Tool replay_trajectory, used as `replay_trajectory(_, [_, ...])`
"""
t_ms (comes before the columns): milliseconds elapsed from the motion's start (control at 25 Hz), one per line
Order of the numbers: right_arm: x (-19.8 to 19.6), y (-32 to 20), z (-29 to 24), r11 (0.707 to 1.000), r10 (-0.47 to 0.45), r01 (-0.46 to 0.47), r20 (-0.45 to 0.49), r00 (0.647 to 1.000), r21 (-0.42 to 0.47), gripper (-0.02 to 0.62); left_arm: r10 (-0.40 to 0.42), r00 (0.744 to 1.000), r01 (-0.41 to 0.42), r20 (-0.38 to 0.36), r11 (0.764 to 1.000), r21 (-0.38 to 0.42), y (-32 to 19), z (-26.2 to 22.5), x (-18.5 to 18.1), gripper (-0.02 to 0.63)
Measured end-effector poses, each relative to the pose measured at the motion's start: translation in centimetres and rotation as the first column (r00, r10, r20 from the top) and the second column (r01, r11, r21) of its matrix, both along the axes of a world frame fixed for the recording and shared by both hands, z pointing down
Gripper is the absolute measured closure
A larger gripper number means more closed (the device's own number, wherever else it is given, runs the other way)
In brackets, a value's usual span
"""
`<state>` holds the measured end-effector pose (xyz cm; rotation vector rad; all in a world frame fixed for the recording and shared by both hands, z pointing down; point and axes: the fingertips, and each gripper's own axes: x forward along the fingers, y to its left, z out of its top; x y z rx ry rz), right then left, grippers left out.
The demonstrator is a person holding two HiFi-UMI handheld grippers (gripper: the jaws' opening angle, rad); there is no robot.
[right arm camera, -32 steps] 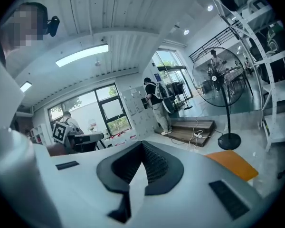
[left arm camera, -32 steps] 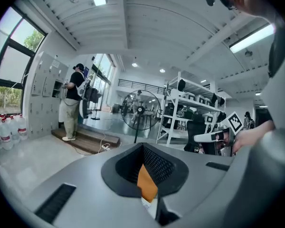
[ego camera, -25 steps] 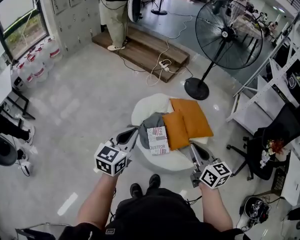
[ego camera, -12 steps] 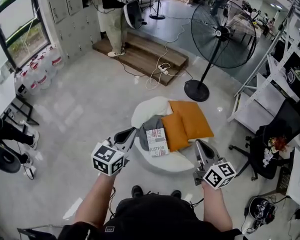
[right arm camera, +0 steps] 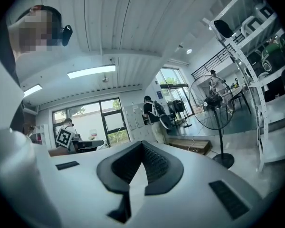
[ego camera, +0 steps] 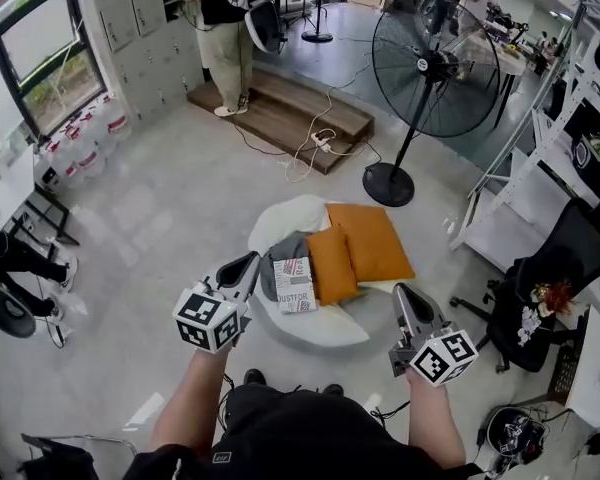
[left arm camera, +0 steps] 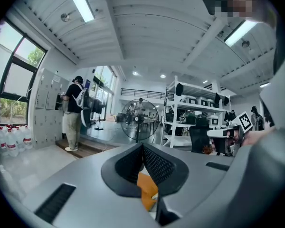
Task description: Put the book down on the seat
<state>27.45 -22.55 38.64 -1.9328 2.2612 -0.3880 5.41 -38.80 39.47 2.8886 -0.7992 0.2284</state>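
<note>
The thin white book with red and dark print on its cover (ego camera: pixel 294 285) lies flat and face up on the round white padded seat (ego camera: pixel 310 330), toward its front left, with neither tool touching it. Its far left corner meets a crumpled grey cloth (ego camera: pixel 280 251). Along its right edge sits a small orange cushion (ego camera: pixel 332 265), which leans onto a larger orange cushion (ego camera: pixel 373 240) at the back right of the seat.

The left gripper (ego camera: pixel 248 264) hovers by the seat's left rim, pointing at the grey cloth. Its jaws are pressed together with nothing held, and a sliver of orange shows through the gap beneath the pads. The right gripper (ego camera: pixel 404 294) hangs off the seat's front right edge, well apart from the book, its jaws likewise closed and empty.

Behind the seat a tall black pedestal fan (ego camera: pixel 432 68) stands on the pale glossy floor (ego camera: pixel 160 208).
</note>
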Motion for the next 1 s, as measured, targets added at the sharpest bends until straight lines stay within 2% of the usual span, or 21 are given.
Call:
replay_trajectory(160, [0.9, 0.8, 0.4, 0.999, -0.043, 0.043, -0.049, 0.998, -0.015, 0.584, -0.005, 1.000, 0.005, -0.001, 1.000, -0.009, 1.5, 0.2, 2.3, 0.603])
replay_trajectory(400, [1.8, 0.4, 0.3, 0.999, -0.036, 0.035, -0.048, 0.998, -0.008, 0.584, 0.020, 1.000, -0.021, 0.018, 1.000, 0.016, 1.7, -0.5, 3.6, 0.603])
replay_trajectory(680, [0.5, -0.8, -0.4, 0.999, -0.035, 0.035, -0.051, 0.998, 0.011, 0.584, 0.029, 0.999, -0.030, 0.029, 0.998, 0.055, 0.6, -2.0, 2.7, 0.603])
replay_trajectory(1000, [-1.0, -1.5, -0.6, 0.999, -0.031, 0.031, -0.047, 0.998, 0.017, 0.584, 0.029, 0.999, -0.029, 0.030, 0.999, 0.030, -0.1, -1.3, 1.0, 0.603])
